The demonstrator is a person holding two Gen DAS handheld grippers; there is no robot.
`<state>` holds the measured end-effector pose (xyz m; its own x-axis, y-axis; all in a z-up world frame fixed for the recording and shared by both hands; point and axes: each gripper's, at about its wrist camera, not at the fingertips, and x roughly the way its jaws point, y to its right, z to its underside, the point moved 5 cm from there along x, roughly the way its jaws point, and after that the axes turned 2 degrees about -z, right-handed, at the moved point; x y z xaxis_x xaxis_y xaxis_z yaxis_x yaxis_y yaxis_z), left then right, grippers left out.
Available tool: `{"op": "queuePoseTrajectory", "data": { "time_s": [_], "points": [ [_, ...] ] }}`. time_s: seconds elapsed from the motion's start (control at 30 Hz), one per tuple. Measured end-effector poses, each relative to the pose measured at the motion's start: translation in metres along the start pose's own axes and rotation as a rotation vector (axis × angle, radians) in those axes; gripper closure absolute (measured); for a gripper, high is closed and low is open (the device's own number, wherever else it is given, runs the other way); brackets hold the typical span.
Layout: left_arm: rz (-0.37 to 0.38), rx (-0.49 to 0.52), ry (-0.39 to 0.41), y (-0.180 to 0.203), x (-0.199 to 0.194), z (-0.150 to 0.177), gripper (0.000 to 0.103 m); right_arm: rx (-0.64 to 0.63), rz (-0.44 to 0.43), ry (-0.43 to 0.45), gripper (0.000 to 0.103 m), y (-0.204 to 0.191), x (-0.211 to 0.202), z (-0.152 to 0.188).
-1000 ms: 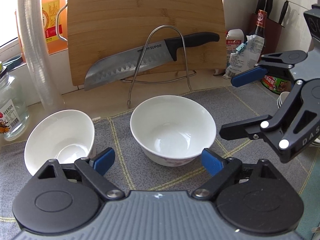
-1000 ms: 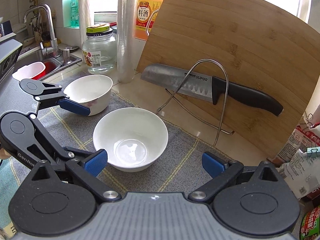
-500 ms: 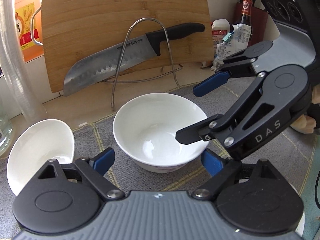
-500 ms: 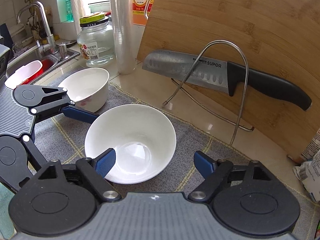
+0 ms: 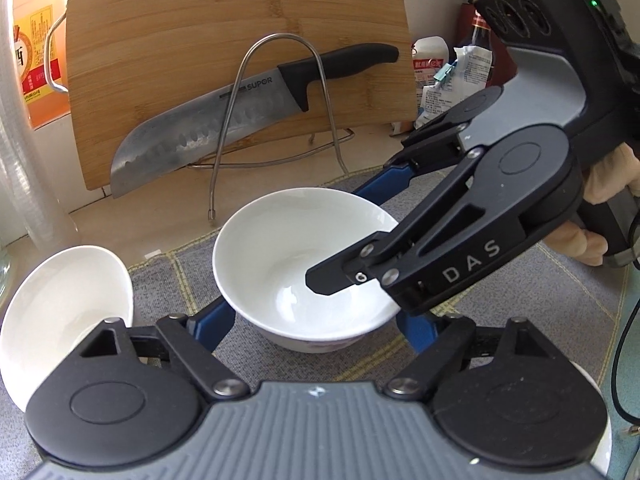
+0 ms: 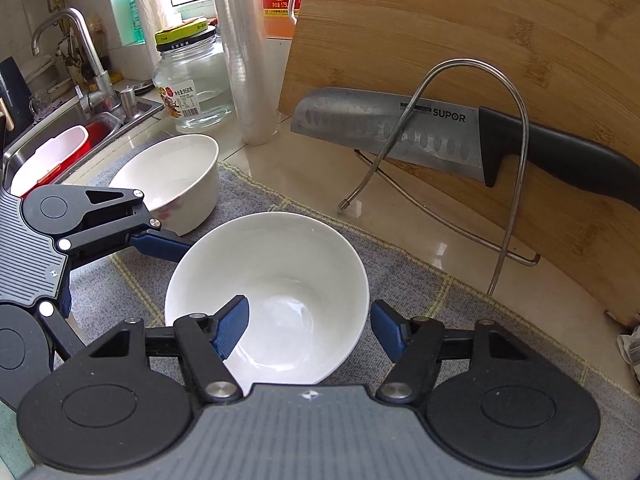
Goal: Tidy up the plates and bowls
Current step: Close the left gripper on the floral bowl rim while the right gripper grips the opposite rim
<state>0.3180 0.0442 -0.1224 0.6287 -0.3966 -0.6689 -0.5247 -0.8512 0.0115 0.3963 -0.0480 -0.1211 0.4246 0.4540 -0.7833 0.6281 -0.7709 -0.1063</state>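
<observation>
Steel knife [image 6: 400, 132] marked SUPOR, claw [image 5: 360, 236] lettered DAS

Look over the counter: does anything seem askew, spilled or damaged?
Nothing spilled or broken. The knife rests slanted against the cutting board, blade exposed behind the wire stand. Both bowls sit upright on the mat.

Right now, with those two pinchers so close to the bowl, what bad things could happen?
1. The right gripper straddles the near bowl's rim, one finger inside. A shallow pinch on smooth porcelain might slip.
2. The left gripper is open around the same bowl, so the two could bump when it lifts.
3. The second bowl sits close by; a swing might knock it.
</observation>
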Motion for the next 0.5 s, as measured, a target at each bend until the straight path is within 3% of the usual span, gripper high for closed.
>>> {"op": "queuePoseTrajectory", "data": {
  "time_s": [0.5],
  "points": [
    [-0.036,0.085,-0.005,0.006,0.0012,-0.0004,0.016,0.056,-0.055,-0.026,0.032,0.0031,0.0006,-0.0044]
  ]
}}
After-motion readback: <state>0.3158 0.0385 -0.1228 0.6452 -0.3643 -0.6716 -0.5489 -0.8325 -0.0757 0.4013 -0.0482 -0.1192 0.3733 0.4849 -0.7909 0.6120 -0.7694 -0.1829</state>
